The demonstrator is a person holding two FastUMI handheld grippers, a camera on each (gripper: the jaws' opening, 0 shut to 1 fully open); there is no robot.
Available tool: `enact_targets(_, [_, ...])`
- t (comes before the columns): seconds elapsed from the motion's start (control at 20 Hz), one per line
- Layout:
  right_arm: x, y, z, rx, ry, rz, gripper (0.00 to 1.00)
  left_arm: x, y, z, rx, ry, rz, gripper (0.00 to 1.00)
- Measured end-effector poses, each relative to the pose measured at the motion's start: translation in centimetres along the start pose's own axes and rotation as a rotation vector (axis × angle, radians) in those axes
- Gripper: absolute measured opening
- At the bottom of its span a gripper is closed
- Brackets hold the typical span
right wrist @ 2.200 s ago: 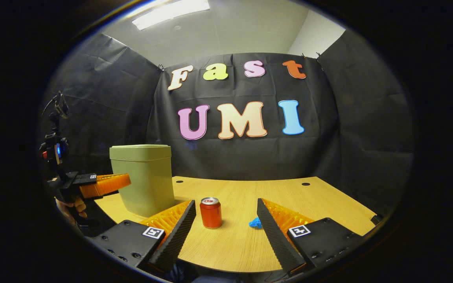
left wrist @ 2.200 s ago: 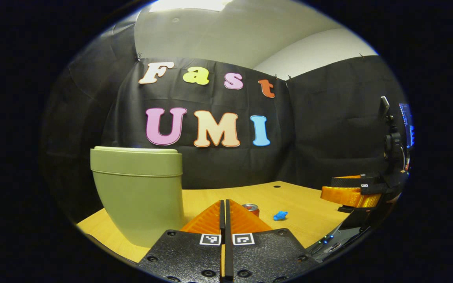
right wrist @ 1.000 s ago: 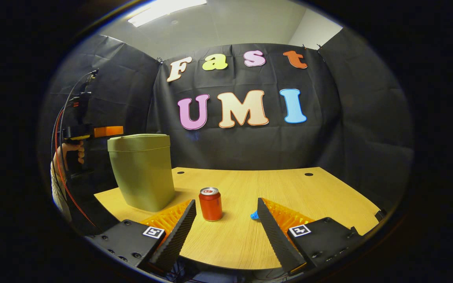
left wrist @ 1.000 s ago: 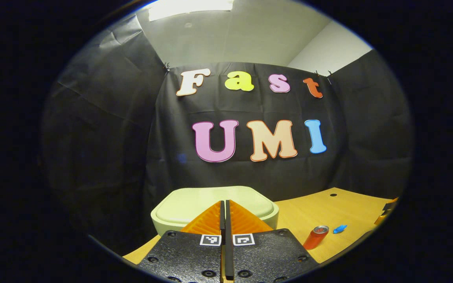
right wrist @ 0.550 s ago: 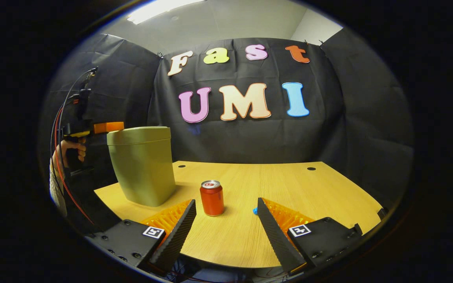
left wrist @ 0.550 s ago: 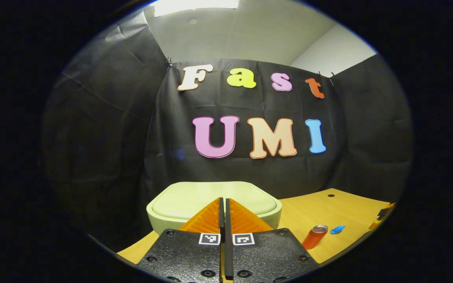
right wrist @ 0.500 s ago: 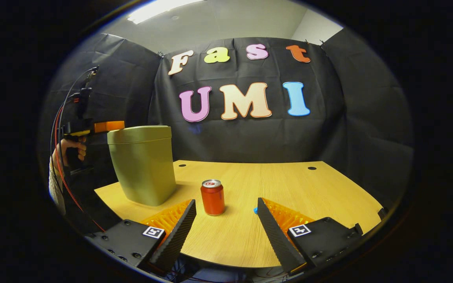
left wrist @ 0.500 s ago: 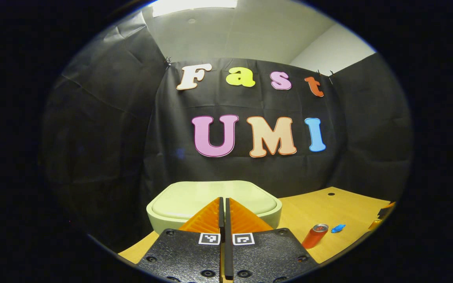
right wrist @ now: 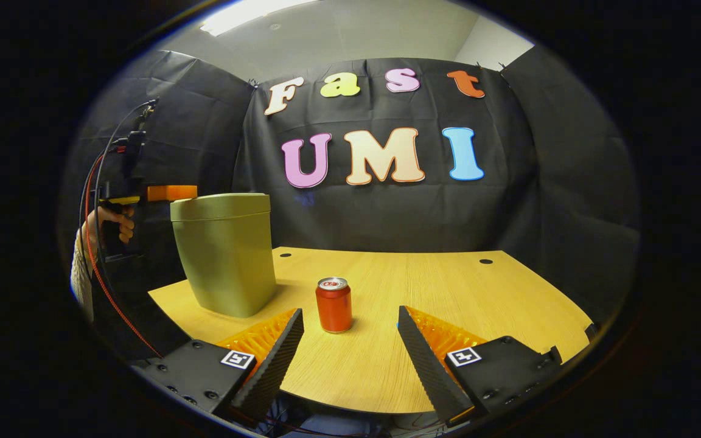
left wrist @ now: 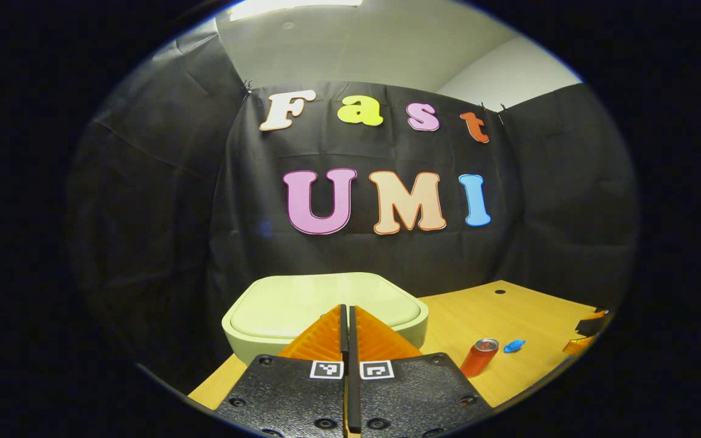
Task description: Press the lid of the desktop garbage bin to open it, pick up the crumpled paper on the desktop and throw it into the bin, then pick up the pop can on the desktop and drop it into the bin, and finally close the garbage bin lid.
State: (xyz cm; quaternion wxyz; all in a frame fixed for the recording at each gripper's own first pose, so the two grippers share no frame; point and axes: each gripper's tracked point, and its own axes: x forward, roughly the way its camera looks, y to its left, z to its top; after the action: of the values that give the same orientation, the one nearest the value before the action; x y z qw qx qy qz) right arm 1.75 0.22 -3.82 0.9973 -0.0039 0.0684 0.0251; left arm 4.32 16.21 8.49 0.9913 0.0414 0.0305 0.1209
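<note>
The green bin (right wrist: pixel 226 252) stands at the table's left with its lid (left wrist: pixel 326 301) closed. My left gripper (left wrist: pixel 345 308) is shut and empty, its tips over the near part of the lid. In the right gripper view the left gripper (right wrist: pixel 171 193) sits level with the lid's top at the bin's left edge; whether it touches the lid I cannot tell. The red pop can (right wrist: pixel 334 304) stands upright just beyond my open right gripper (right wrist: pixel 350 312). A blue crumpled paper (left wrist: pixel 514 345) lies right of the can (left wrist: pixel 478 358).
The wooden table (right wrist: pixel 509 286) has small holes near its far edge. A hand (right wrist: pixel 110 222) with red and black cables holds the left gripper beside the bin. A part of the right gripper (left wrist: pixel 588 331) shows at the far right of the left gripper view.
My left gripper rose from table height beside the bin to over its lid, staying shut, then edged slightly. The right gripper stayed open and barely shifted.
</note>
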Motion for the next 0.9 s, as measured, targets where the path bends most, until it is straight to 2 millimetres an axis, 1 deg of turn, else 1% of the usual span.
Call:
enact_targets(0.05, [-0.2, 0.0, 0.1, -0.004, -0.004, 0.0, 0.98, -0.1, 0.2, 0.0, 0.02, 0.002, 0.006, 0.0])
enact_targets(0.1, [-0.4, -0.1, 0.2, -0.008, -0.009, -0.004, 0.98, -0.2, 0.1, 0.5, 0.031, -0.011, 0.007, 0.0])
enact_targets(0.2, [-0.5, -0.5, 0.6, -0.004, -0.019, -0.014, 0.98, 0.0, -0.6, 1.1, 0.052, -0.006, -0.003, 0.0])
enact_targets(0.25, [-0.4, -0.6, 0.5, 0.005, -0.02, -0.014, 0.98, -0.4, -0.3, 1.7, 0.074, -0.014, 0.014, 0.0])
enact_targets(0.3, [-0.4, -0.6, 0.6, 0.014, -0.021, -0.011, 0.98, -0.8, -0.3, 2.9, 0.09, -0.043, 0.02, 0.0])
enact_targets(0.4, [-0.5, -0.7, 0.8, 0.015, -0.026, -0.016, 0.98, -1.5, -2.1, 4.9, 0.113, -0.096, 0.0, 0.0])
enact_targets(0.5, [-0.6, -0.9, 0.8, 0.01, -0.03, -0.022, 0.98, -2.0, -4.8, 5.6, 0.115, -0.121, -0.059, 0.0])
enact_targets(0.55, [-0.6, -0.8, 0.8, 0.011, -0.029, -0.02, 0.98, -2.3, -6.6, 5.4, 0.099, -0.127, -0.103, 0.0])
enact_targets(0.65, [-0.5, -0.6, 0.7, 0.009, -0.027, -0.016, 0.98, -3.3, -9.3, 4.8, 0.054, -0.131, -0.18, 0.0])
enact_targets(0.75, [-0.4, -0.7, 0.6, 0.0, -0.025, -0.019, 0.98, -3.9, -11.1, 3.7, 0.024, -0.13, -0.226, 0.0])
enact_targets(0.8, [-0.4, -0.6, 0.5, -0.001, -0.022, -0.019, 0.98, -4.0, -11.8, 2.9, 0.006, -0.121, -0.243, 0.0])
enact_targets(0.9, [-0.2, -0.6, 0.3, 0.001, -0.015, -0.019, 0.98, -4.3, -13.3, 0.5, -0.036, -0.09, -0.285, 0.0])
